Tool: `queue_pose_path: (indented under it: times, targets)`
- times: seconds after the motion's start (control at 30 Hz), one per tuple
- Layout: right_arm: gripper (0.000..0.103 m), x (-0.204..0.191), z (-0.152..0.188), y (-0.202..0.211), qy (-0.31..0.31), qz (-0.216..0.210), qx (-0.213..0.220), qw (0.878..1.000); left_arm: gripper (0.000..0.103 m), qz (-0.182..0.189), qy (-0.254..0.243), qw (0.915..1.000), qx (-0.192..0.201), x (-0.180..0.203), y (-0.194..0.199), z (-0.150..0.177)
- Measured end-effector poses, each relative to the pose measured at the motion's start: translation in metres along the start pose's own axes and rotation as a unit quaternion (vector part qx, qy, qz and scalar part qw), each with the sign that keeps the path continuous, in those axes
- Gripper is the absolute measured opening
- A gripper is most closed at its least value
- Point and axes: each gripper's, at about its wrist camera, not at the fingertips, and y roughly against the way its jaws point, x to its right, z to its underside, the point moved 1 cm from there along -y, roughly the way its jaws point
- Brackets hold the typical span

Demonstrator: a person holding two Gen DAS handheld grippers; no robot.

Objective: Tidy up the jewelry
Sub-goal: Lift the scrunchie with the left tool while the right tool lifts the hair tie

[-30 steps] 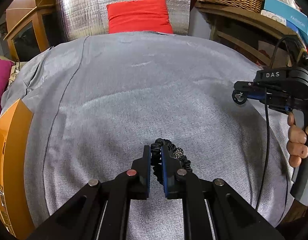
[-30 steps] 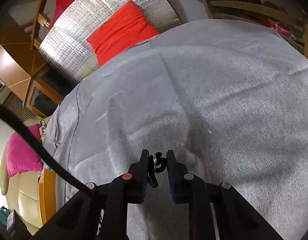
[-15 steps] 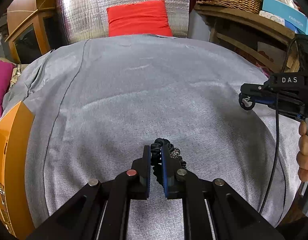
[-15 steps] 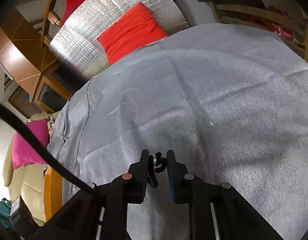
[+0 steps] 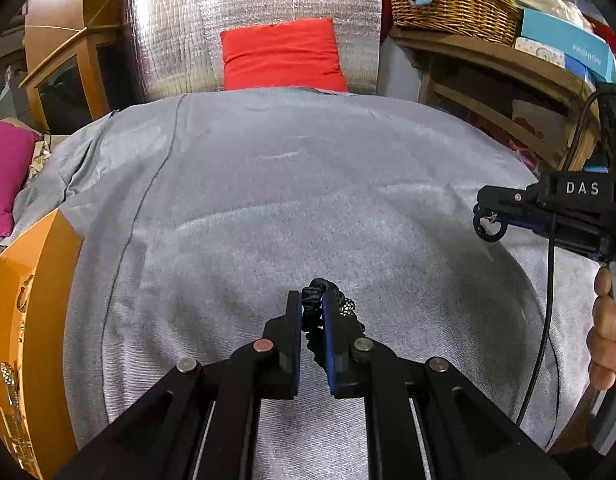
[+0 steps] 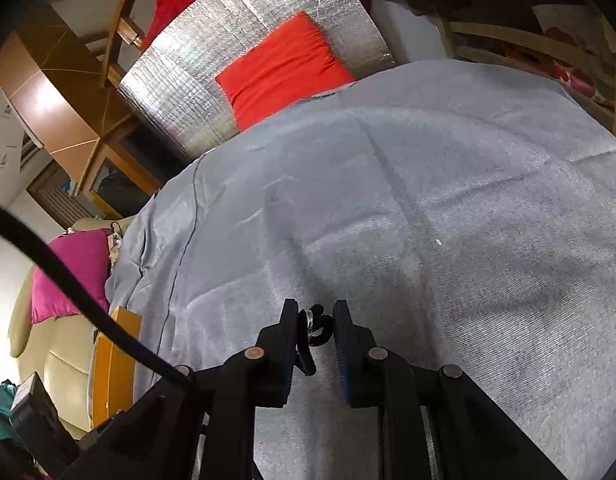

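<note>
My left gripper (image 5: 312, 300) is shut on a black ruffled scrunchie-like band (image 5: 318, 288) with a sparkly bead (image 5: 348, 306), held just above the grey cloth (image 5: 308, 200). My right gripper (image 6: 315, 312) is shut on a small black loop with a silver ring (image 6: 310, 322), also off the cloth. In the left wrist view the right gripper (image 5: 488, 228) hangs at the right with that loop at its tips, and a hand (image 5: 608, 336) grips its handle. An orange box (image 5: 28, 300) holding metal jewelry pieces lies at the left edge.
A red cushion (image 5: 282, 54) leans on a silver foil panel (image 5: 180, 32) behind the cloth. A wooden shelf with a wicker basket (image 5: 448, 0) and boxes stands at the right. A pink cushion (image 5: 6, 176) lies on the left. A black cable (image 5: 548, 320) hangs from the right gripper.
The right gripper has drifted a little to the right and rolled slightly, still shut on its small loop. The left gripper has stayed put with the black band.
</note>
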Motion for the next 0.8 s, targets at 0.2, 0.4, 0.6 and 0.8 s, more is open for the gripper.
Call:
queue_pose_path:
  times: [0.2, 0.4, 0.6, 0.8]
  targets:
    - [0.019, -0.012, 0.006, -0.004, 0.009, -0.006, -0.004, 1.000, 0.010, -0.003, 0.010, 0.9999, 0.009, -0.011, 0.008, -0.001]
    - [0.019, -0.025, 0.012, -0.012, 0.020, -0.013, -0.011, 1.000, 0.010, -0.009, 0.024, 0.9995, 0.016, -0.024, 0.015, -0.002]
    - [0.019, -0.041, 0.018, -0.021, 0.033, -0.021, -0.016, 0.999, 0.010, -0.020, 0.032, 0.9990, 0.023, -0.036, 0.022, -0.002]
    - [0.019, -0.058, 0.024, -0.026, 0.051, -0.029, -0.015, 0.998, 0.010, -0.026, 0.039, 0.9985, 0.030, -0.051, 0.029, -0.001]
